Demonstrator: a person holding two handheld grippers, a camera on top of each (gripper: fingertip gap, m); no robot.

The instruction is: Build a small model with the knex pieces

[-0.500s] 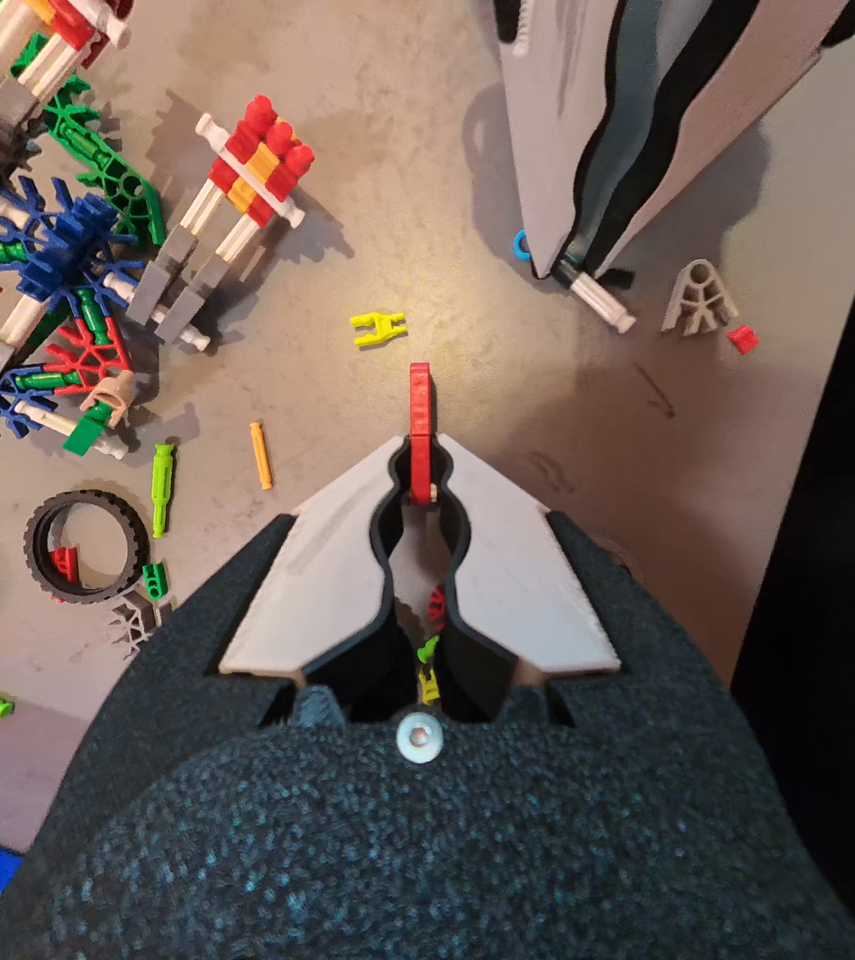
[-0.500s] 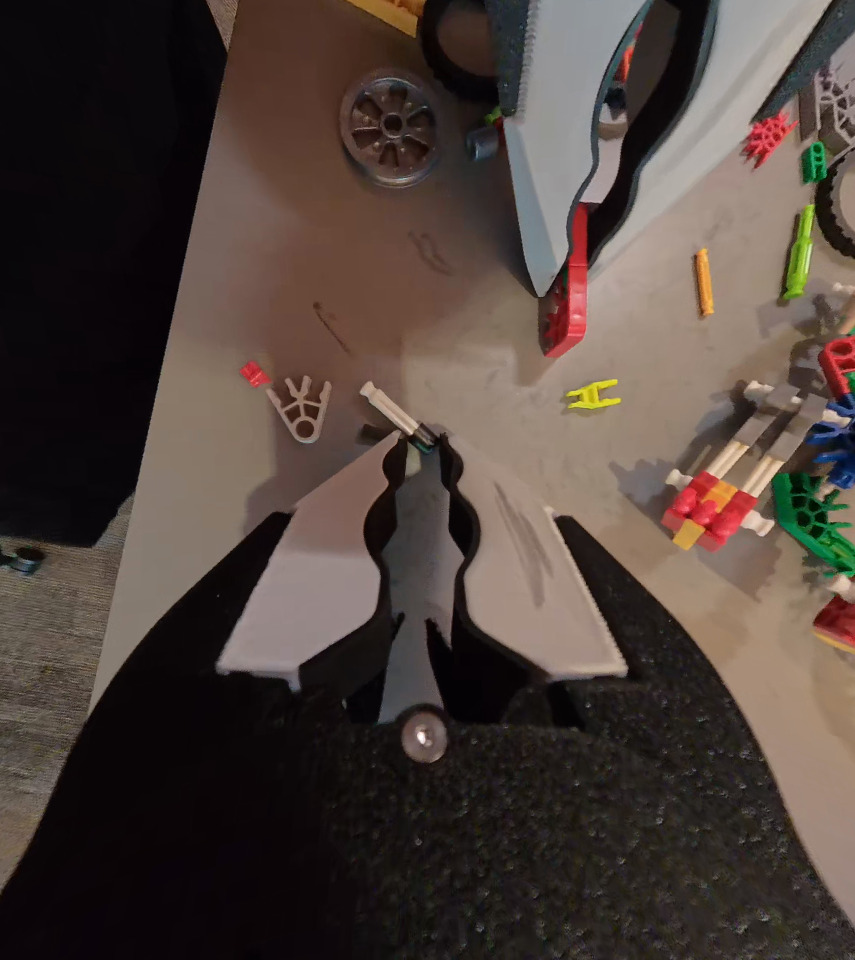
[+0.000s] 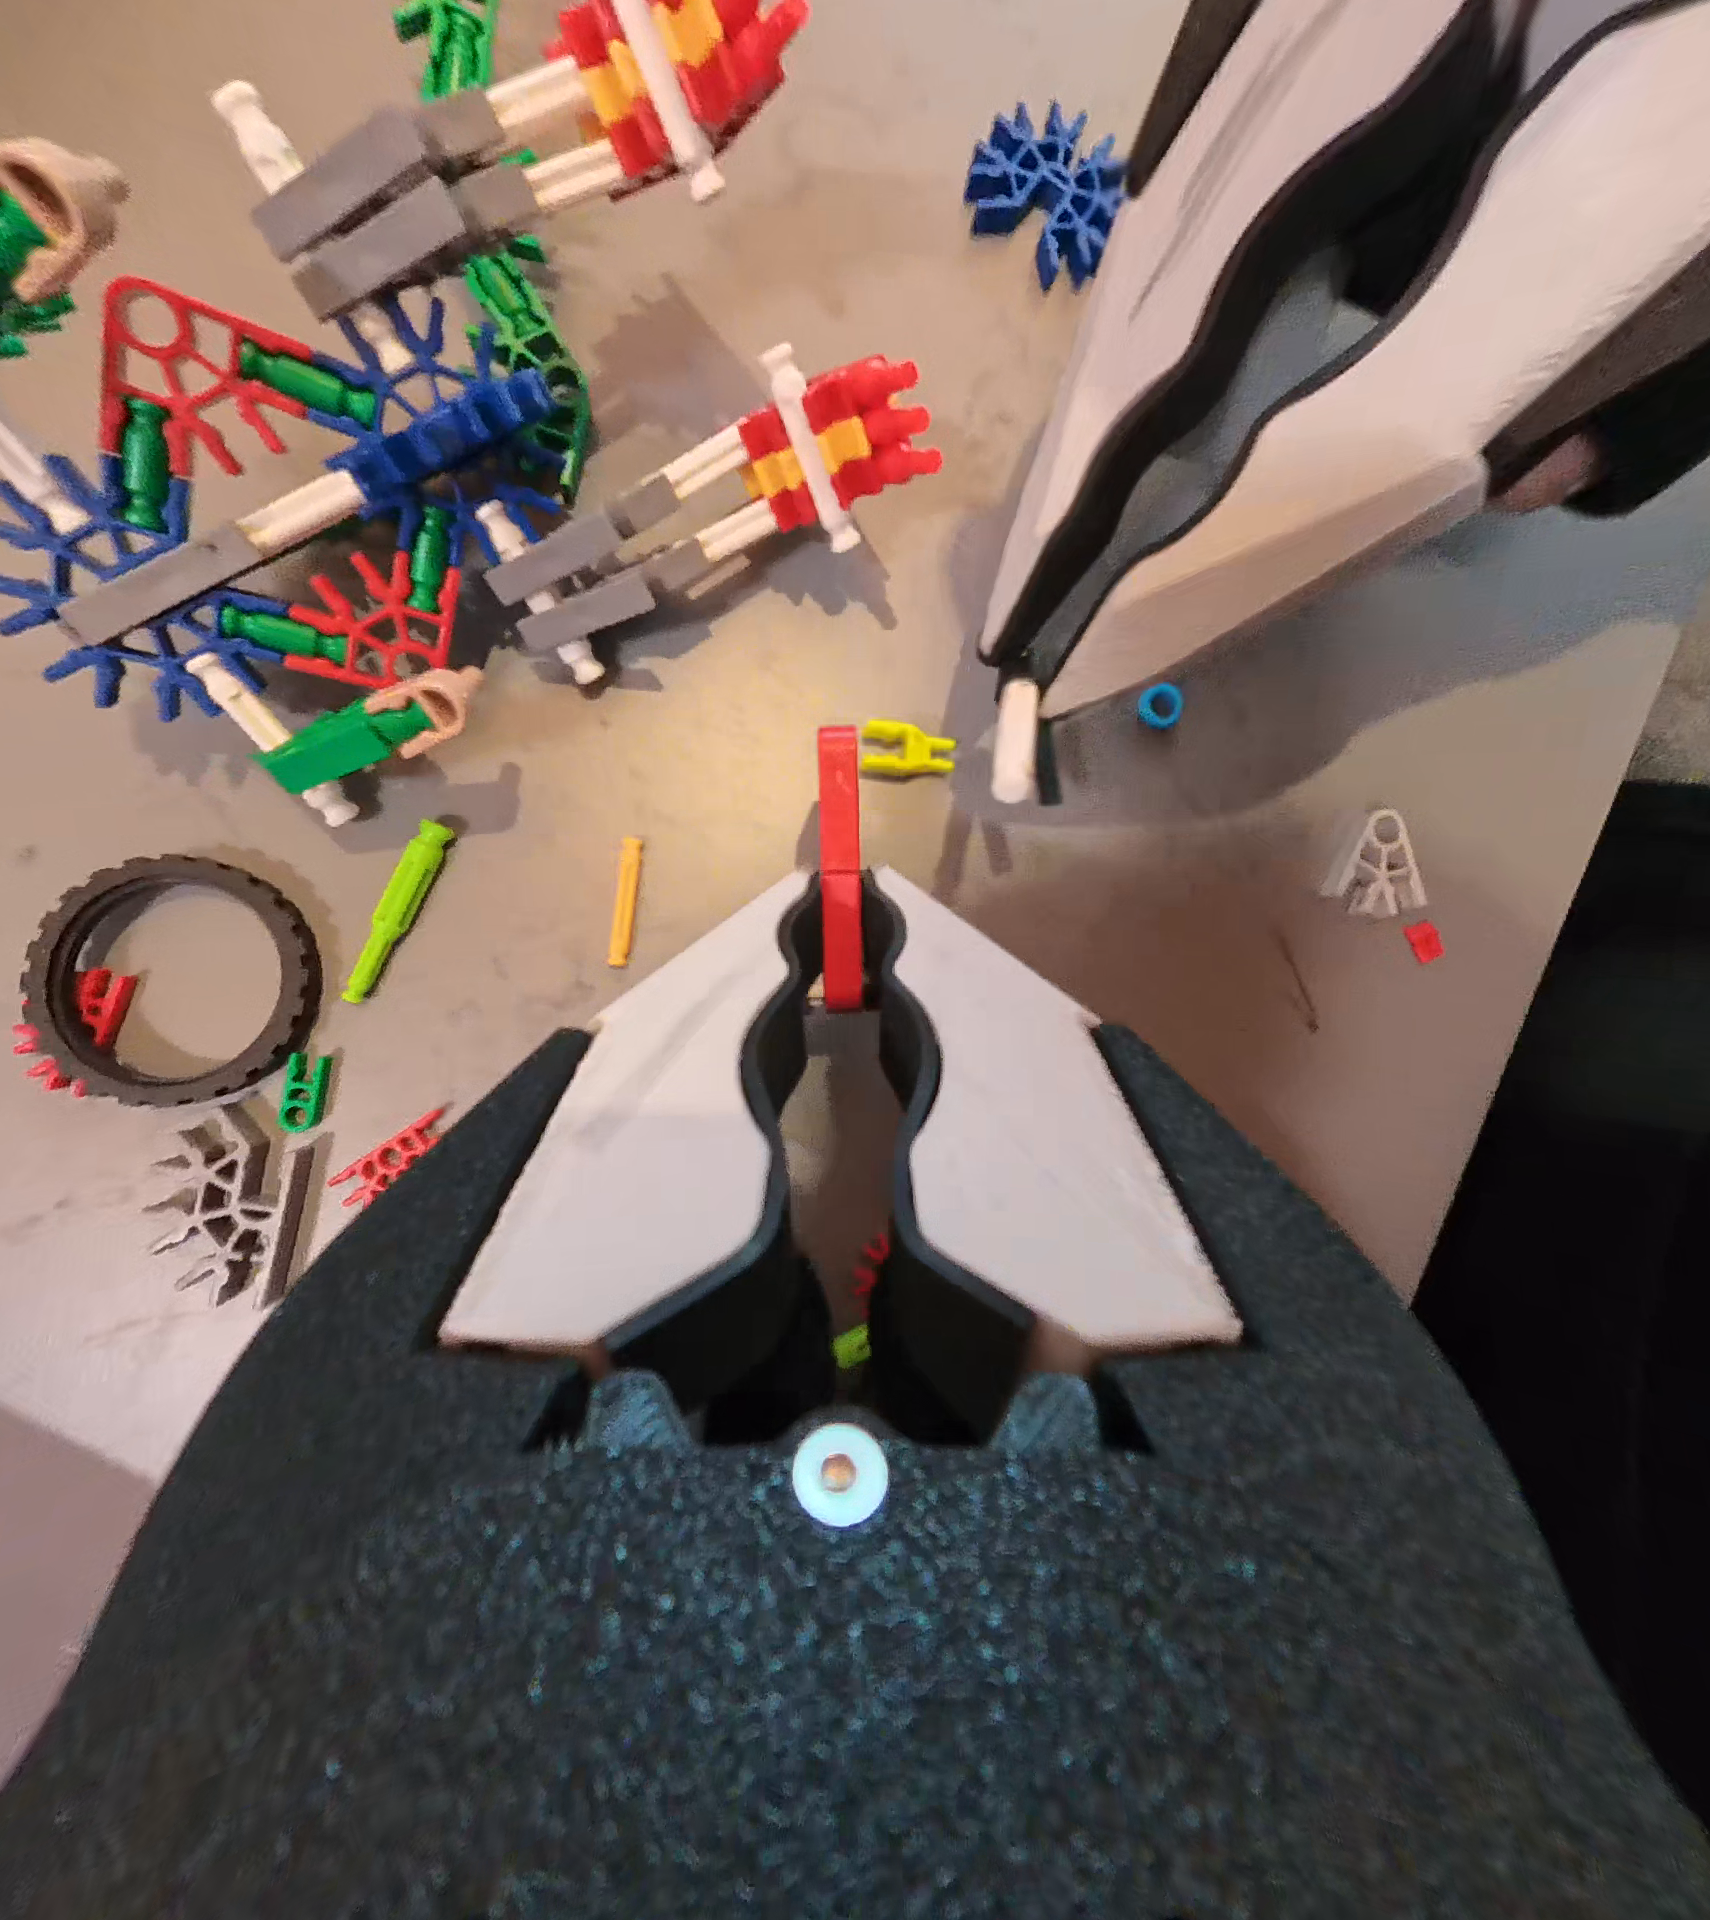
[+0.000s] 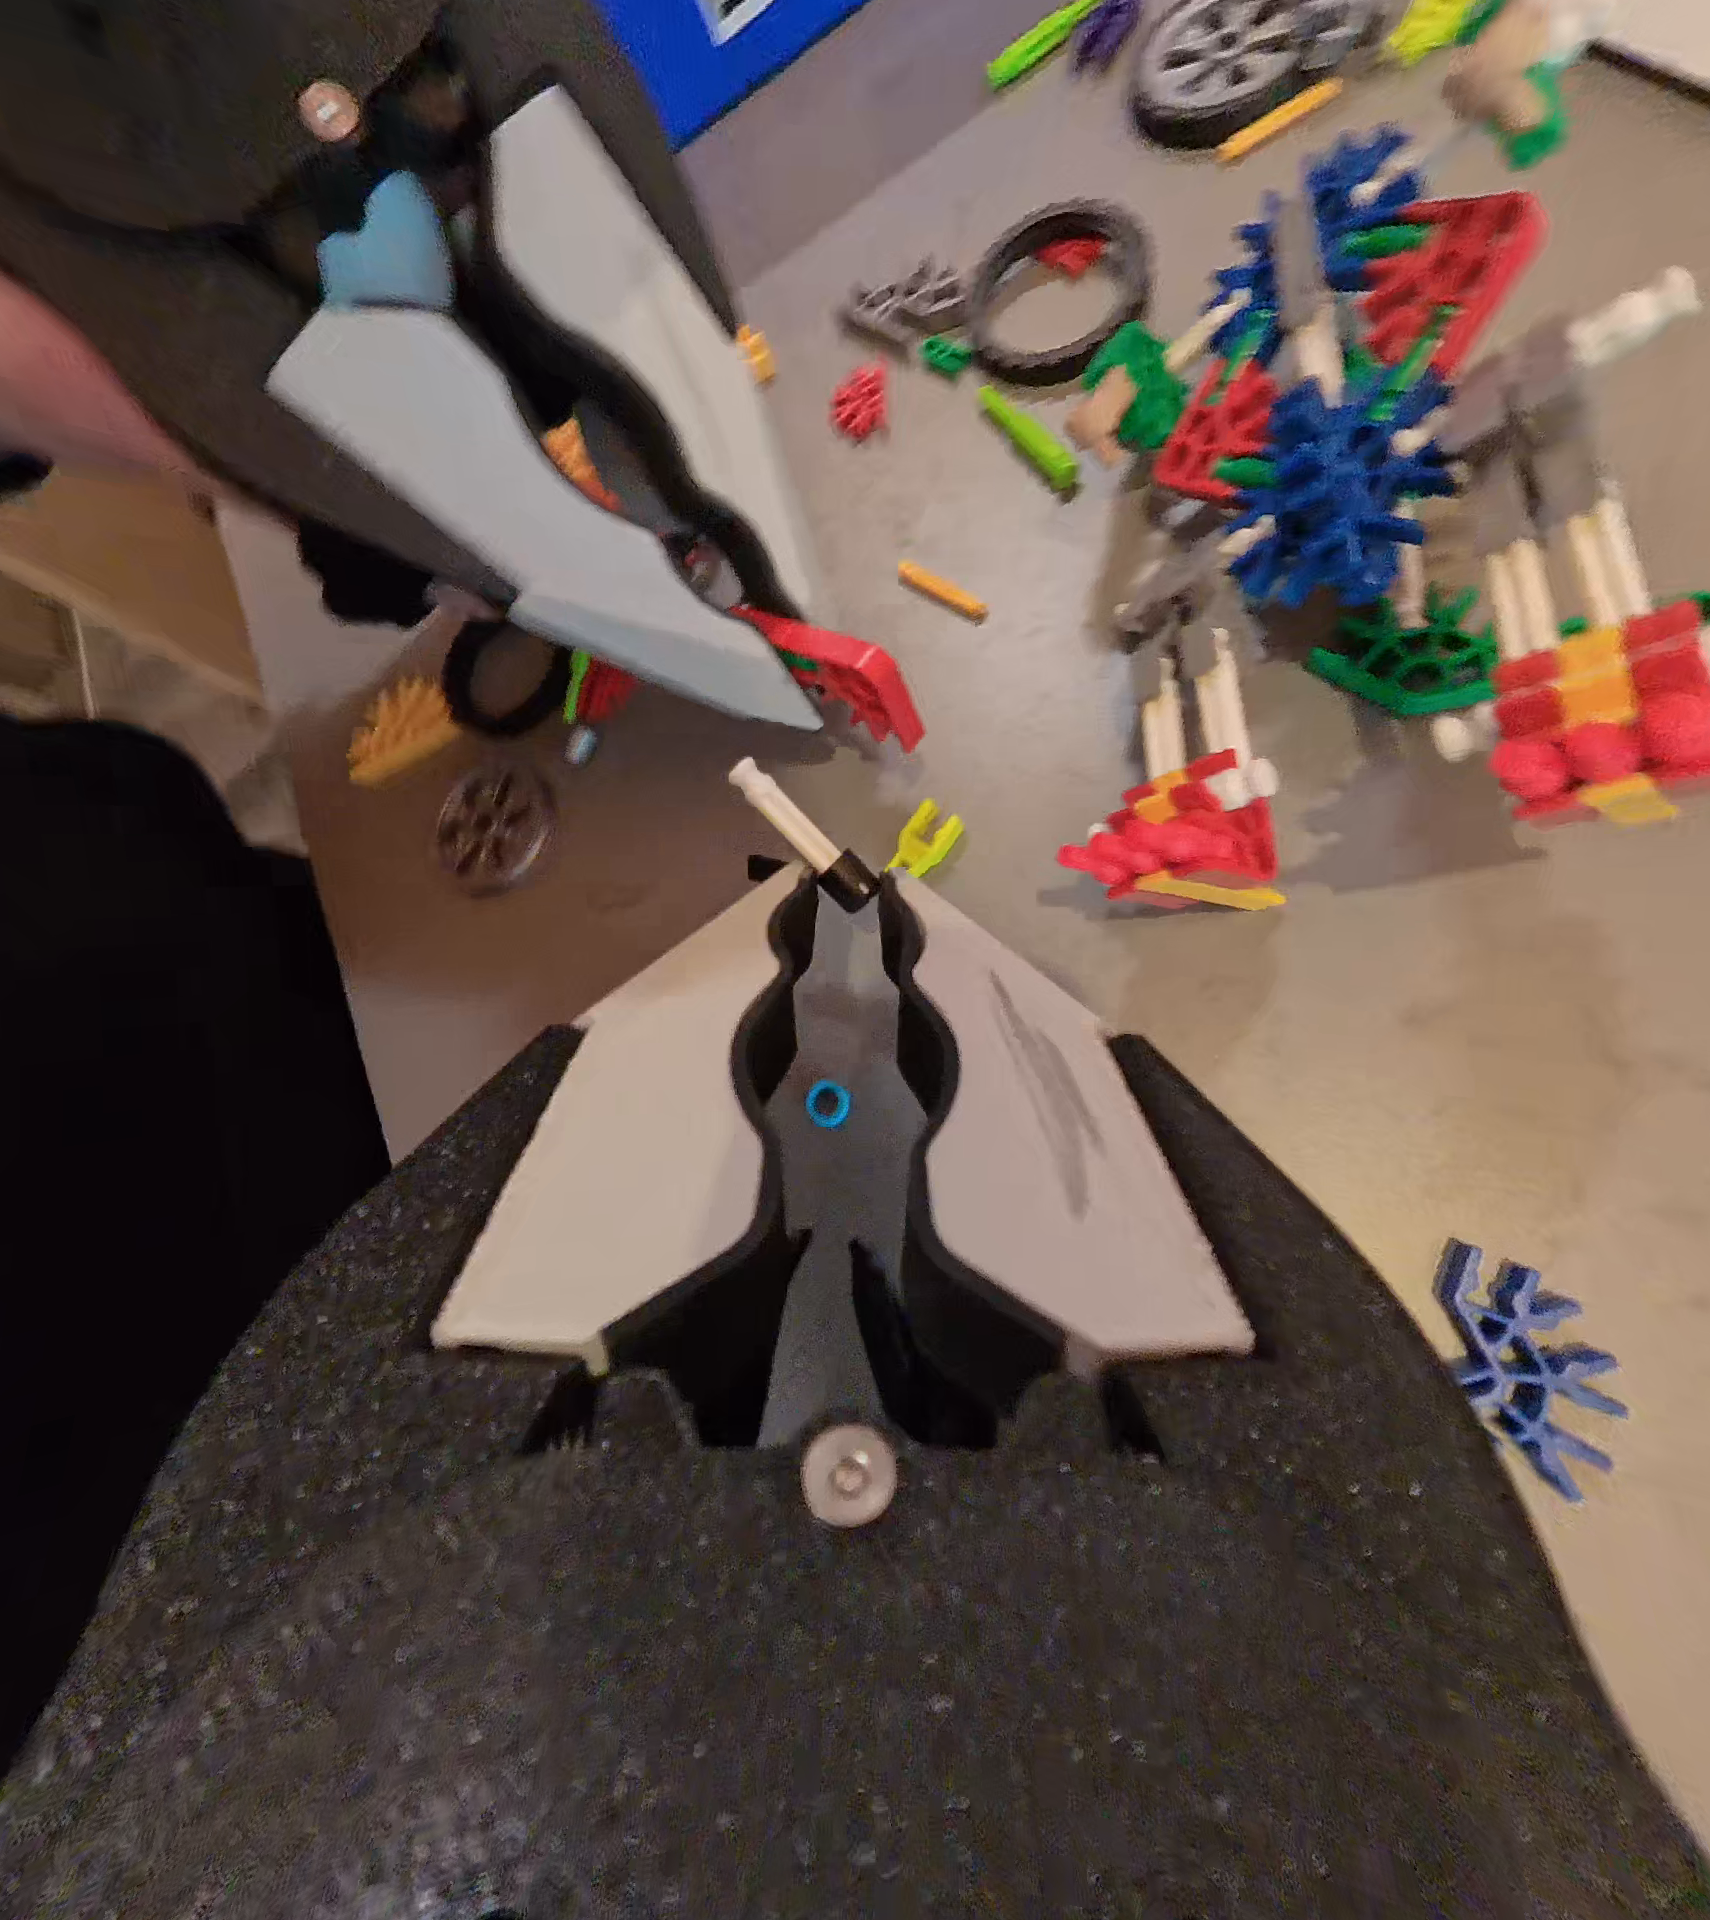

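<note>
My left gripper [image 3: 838,883] is shut on a flat red connector piece [image 3: 838,821], held edge-on above the grey table; it also shows in the right wrist view [image 4: 856,675]. My right gripper [image 4: 846,883] is shut on the black end of a white rod [image 4: 786,816] that sticks out forward and to the left. In the left wrist view the right gripper [image 3: 1022,675] comes in from the upper right with the white rod [image 3: 1015,743] hanging at its tip. The rod tip and the red connector are close but apart. A small yellow clip [image 3: 905,750] lies on the table between them.
A big built model of blue, red, green, grey and white parts [image 3: 311,468] lies to the left. Loose parts: black tyre ring [image 3: 170,982], lime rod [image 3: 399,909], orange rod [image 3: 625,899], blue ring [image 3: 1159,704], grey connector [image 3: 1381,868], blue snowflake connector [image 4: 1521,1361]. The table edge [image 3: 1557,987] is at right. Spacing between my two grippers at the tips: around 5 cm.
Both grippers have swung round and moved closer together. The right gripper's white rod is now lifted near the left gripper's red connector. Both grips are unchanged.
</note>
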